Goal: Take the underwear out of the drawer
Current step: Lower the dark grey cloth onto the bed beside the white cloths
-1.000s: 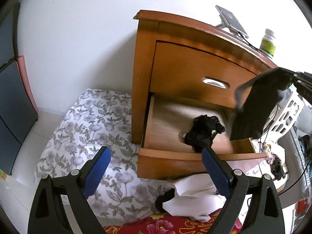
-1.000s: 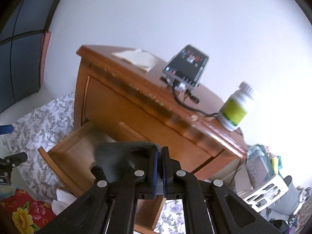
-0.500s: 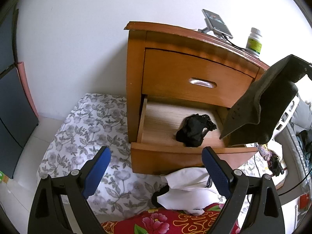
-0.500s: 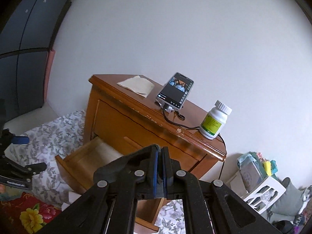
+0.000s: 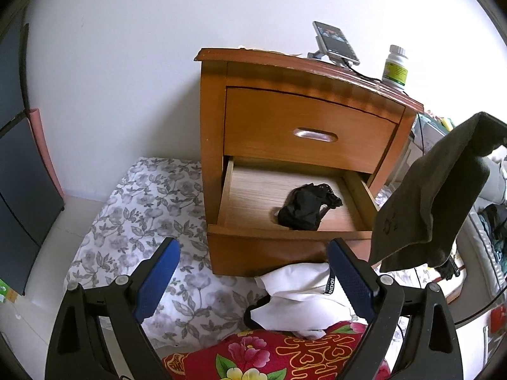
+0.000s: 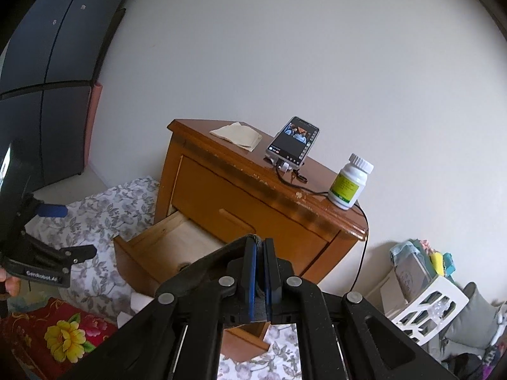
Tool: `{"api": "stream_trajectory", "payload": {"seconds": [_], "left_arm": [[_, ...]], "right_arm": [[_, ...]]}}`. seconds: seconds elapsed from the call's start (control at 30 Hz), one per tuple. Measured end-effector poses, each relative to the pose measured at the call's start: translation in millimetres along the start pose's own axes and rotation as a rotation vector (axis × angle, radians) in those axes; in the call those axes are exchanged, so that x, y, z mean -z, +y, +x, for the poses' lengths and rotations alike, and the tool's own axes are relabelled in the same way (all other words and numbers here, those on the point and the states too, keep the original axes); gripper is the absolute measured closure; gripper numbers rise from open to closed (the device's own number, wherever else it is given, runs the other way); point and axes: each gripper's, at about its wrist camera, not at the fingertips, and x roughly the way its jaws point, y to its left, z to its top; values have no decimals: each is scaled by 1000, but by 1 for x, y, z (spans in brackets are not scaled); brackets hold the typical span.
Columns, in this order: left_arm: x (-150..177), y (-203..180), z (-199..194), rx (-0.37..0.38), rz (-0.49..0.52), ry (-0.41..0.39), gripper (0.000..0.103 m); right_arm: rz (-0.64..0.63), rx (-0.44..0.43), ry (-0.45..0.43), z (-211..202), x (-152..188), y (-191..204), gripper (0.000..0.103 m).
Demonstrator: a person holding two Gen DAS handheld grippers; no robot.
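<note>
Underwear [image 5: 434, 190] hangs clear of the open drawer [image 5: 285, 240] — dark grey cloth pinched in our right gripper [image 6: 259, 247], beyond the drawer's right front corner. Our left gripper [image 5: 253, 272] stands wide and empty before the drawer's front edge — a second black piece [image 5: 305, 207] lies inside, front right.

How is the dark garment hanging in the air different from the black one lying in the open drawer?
The hanging dark garment is greyish, spread out flat and held up beside the nightstand; the black garment is darker, crumpled into a small heap on the floor of the open drawer. The hanging one looks larger. Both are soft, dark cloth.
</note>
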Motion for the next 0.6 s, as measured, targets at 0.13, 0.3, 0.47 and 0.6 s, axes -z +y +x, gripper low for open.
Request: {"api": "stream_trajectory", "payload": {"seconds": [0.13, 0.3, 0.47, 0.6], "left_arm": [[2, -5, -5, 3, 9, -3, 8], [4, -9, -7, 8, 19, 1, 9], [6, -13, -12, 12, 27, -4, 9], [6, -13, -13, 10, 27, -4, 8]], "right_arm": [[0, -12, 12, -9, 11, 3, 99], [-9, -25, 24, -17, 22, 8, 99], [-20, -48, 50, -16, 31, 17, 99], [-23, -72, 78, -9, 37, 23, 99]]}}
